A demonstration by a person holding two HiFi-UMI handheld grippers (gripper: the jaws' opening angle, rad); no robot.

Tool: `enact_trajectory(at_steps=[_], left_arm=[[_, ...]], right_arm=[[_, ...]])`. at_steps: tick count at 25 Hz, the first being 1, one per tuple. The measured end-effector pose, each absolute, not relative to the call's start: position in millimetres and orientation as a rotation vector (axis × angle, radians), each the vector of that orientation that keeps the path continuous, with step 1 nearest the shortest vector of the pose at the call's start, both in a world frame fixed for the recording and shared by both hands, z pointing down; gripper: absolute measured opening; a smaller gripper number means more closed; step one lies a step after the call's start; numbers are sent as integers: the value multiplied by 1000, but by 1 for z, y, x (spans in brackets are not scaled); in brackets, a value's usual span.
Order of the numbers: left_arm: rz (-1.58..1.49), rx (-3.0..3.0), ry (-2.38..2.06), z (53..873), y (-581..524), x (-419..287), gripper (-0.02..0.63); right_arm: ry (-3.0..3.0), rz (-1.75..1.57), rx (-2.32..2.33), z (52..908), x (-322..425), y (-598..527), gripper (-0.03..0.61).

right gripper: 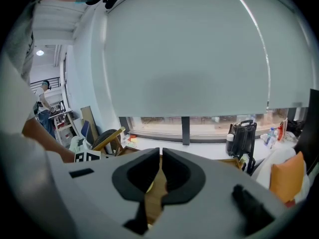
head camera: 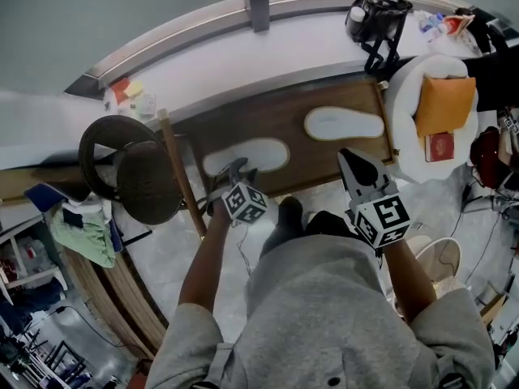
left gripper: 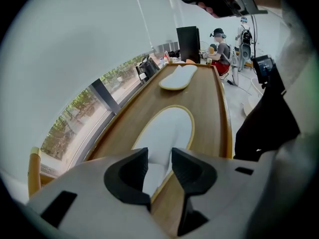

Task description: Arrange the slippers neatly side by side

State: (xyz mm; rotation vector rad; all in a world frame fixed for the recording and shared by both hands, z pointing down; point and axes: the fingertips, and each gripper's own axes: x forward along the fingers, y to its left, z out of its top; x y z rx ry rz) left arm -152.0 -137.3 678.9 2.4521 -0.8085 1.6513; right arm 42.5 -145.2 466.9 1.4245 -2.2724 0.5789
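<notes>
**Wood counter, two white slippers, two tools**

Brown wooden counter [head camera: 284, 116]: long, with a light raised rim, set below a white window ledge [head camera: 243, 51].

Dark woven chair [head camera: 138, 177]: round, standing at the counter's left end.

Black bag [head camera: 383, 14]: upright on the ledge, toward the right.

Near slipper [head camera: 253, 154]: white with a yellow edge, lying flat on the counter's left part, close to the edge on my side.

Far slipper [head camera: 344, 123]: the same white, lying flat farther right and nearer the ledge. It is well apart from the near one, not beside it.

My left tool [head camera: 233, 168]: pointed steeply down at the end of the near slipper. Its jaws stand apart with the slipper's end showing in the gap, and the pads do not press on it.

My right tool [head camera: 350, 156]: held over the counter's edge on my side, just short of the far slipper. Its jaws are drawn together to a thin slit, with nothing in them.
</notes>
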Motion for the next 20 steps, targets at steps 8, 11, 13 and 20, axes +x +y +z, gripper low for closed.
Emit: enact_trajectory(at_steps=[8, 11, 13, 20], left_arm=[[1532, 2406, -889, 672, -147, -151, 61], [1474, 2358, -929, 667, -147, -151, 49], [1402, 2298, -970, 662, -146, -152, 44], [1077, 1981, -1138, 655, -145, -162, 40]], right_arm=[[-2280, 559, 1417, 465, 37, -147, 31], [-2286, 551, 1419, 462, 34, -144, 31], [-2290, 542, 1422, 459, 34, -143, 31], [-2296, 518, 1440, 453, 34, -131, 31]])
